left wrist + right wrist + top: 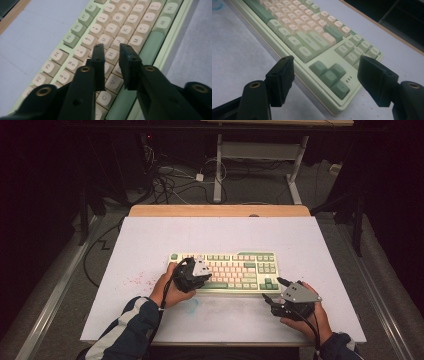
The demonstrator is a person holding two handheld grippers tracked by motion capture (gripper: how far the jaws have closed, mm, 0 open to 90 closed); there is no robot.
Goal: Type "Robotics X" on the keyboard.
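keyboard (235, 269): long axis left–right, bare table (150, 240) around; left gripper (111, 53) slightly open over keys, right gripper (325, 68) wide open, empty.

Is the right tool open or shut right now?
Open: the right tool has its jaws spread wide, nothing between them, near the keyboard's arrow keys.

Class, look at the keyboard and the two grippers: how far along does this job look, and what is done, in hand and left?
Done: nothing visibly; every key seems seated on the keyboard. In hand: the left gripper hovers over the letter keys, jaws slightly apart, nothing between them. Left: probably pressing or gripping a key; the right gripper waits with jaws wide at the arrow-key corner.
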